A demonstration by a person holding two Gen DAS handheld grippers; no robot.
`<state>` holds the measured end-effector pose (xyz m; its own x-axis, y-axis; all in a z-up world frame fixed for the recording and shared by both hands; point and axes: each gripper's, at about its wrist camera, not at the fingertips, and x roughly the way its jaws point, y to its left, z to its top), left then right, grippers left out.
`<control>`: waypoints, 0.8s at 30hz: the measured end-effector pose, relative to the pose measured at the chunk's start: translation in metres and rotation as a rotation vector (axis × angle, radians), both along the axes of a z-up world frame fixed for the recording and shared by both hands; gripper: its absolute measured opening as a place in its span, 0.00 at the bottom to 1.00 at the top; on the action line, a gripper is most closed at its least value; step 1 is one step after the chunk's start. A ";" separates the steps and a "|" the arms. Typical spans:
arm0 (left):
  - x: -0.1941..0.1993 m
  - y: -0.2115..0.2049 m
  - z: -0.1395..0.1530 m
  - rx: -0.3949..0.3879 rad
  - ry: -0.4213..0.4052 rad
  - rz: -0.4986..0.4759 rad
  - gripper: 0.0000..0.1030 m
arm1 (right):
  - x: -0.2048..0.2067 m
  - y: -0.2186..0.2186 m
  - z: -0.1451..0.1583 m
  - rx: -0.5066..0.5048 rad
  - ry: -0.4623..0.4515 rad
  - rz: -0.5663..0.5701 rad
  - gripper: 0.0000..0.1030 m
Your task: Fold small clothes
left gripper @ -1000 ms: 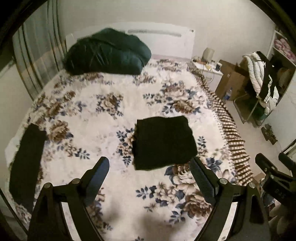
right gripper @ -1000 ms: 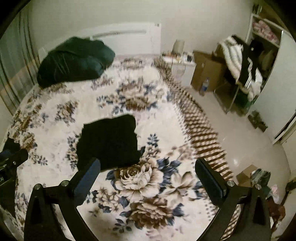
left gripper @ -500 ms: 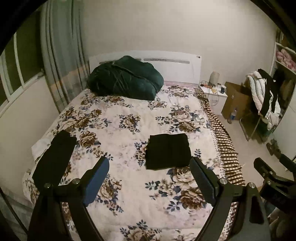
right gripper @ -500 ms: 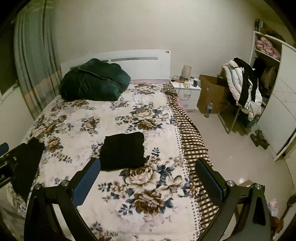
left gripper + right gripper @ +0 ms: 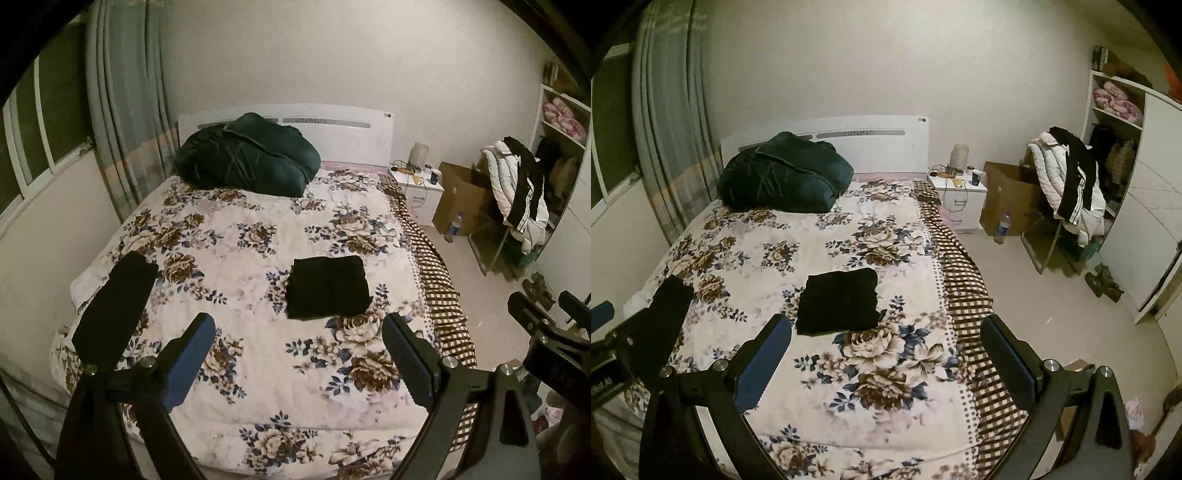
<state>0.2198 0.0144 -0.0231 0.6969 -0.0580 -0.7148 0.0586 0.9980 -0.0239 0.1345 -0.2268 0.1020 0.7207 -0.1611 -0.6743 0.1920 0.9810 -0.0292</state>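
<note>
Hovering spread and empty above the foot edge of the bed [image 5: 229, 236], left tool [image 5: 299, 354] and right tool [image 5: 886, 350] risk rumpling the folded black garment [image 5: 327, 286] mid-bed, or missing the unfolded black piece [image 5: 114, 306] overhanging the left edge.

Bedroom, bed [image 5: 236, 236] at centre.
Folded garment [image 5: 327, 286] mid-bed; second garment [image 5: 114, 306] near the left edge; bundled quilt [image 5: 247, 155] behind, against the headboard [image 5: 343, 129]; nightstand [image 5: 417, 188] and cardboard box [image 5: 461, 195] right of the bed.
</note>
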 end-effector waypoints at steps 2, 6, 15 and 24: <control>-0.002 0.000 -0.001 0.006 0.005 -0.002 0.90 | -0.004 0.000 0.000 -0.004 -0.001 -0.003 1.00; -0.003 0.000 -0.002 0.015 0.008 0.007 0.90 | -0.008 0.001 0.000 -0.001 0.009 -0.001 1.00; -0.013 -0.005 0.004 0.069 -0.022 0.014 0.90 | -0.008 -0.001 -0.001 0.000 0.009 0.011 1.00; -0.016 -0.005 0.009 0.078 -0.030 0.014 0.90 | 0.004 -0.008 -0.001 0.011 0.013 0.029 1.00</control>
